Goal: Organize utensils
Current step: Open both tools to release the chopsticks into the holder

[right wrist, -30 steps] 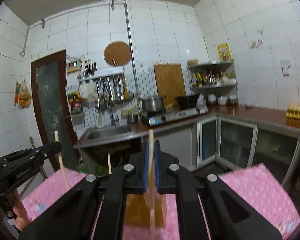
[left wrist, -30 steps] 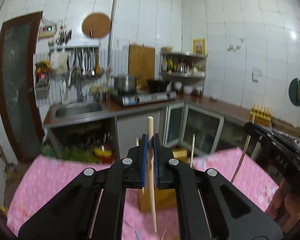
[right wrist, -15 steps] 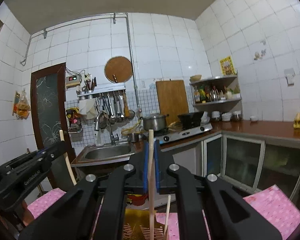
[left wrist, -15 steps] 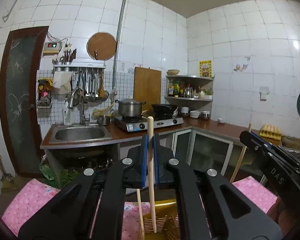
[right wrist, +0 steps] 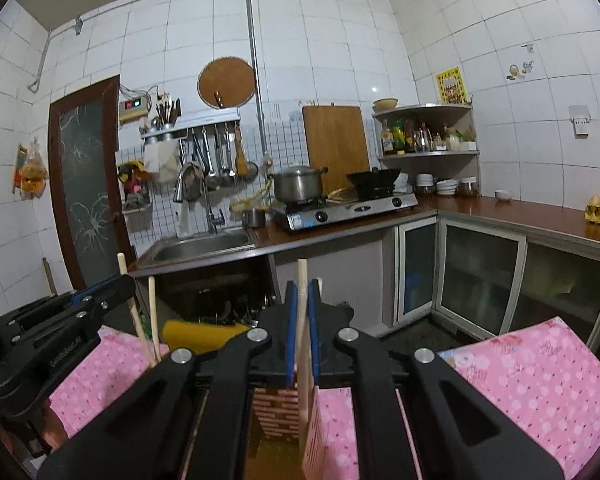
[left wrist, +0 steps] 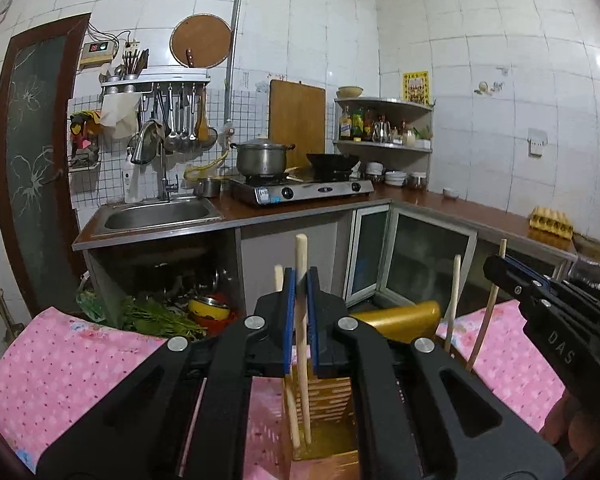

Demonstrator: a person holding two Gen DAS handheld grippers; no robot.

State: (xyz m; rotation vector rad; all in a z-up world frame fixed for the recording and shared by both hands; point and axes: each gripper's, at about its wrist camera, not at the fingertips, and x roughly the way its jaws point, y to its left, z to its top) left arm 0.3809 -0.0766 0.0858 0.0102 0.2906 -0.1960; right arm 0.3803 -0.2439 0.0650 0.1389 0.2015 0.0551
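Observation:
My left gripper (left wrist: 300, 280) is shut on an upright wooden chopstick (left wrist: 303, 380). Its lower end hangs inside the amber slotted utensil holder (left wrist: 328, 396) on the pink tablecloth. A second chopstick (left wrist: 292, 416) stands in the holder beside it. My right gripper (right wrist: 301, 292) is shut on another upright chopstick (right wrist: 302, 268) over the same holder (right wrist: 278, 412). Each gripper shows in the other's view: the right gripper (left wrist: 494, 266) with its chopstick (left wrist: 485, 320), the left gripper (right wrist: 122, 284) with its chopstick (right wrist: 129, 300). Loose chopsticks (left wrist: 453, 300) (right wrist: 153, 312) lean in the holder.
The table with the pink floral cloth (left wrist: 60, 372) ends just past the holder. Beyond it run a counter with a sink (left wrist: 160, 214), a stove with a pot (left wrist: 262, 158), cabinets and an egg tray (left wrist: 550, 222). A hand (left wrist: 576, 436) shows at the lower right.
Both grippers have come down with their chopsticks. The holder, at the bottom edge half a second ago, now stands higher and larger in both views, with the chopstick ends inside it.

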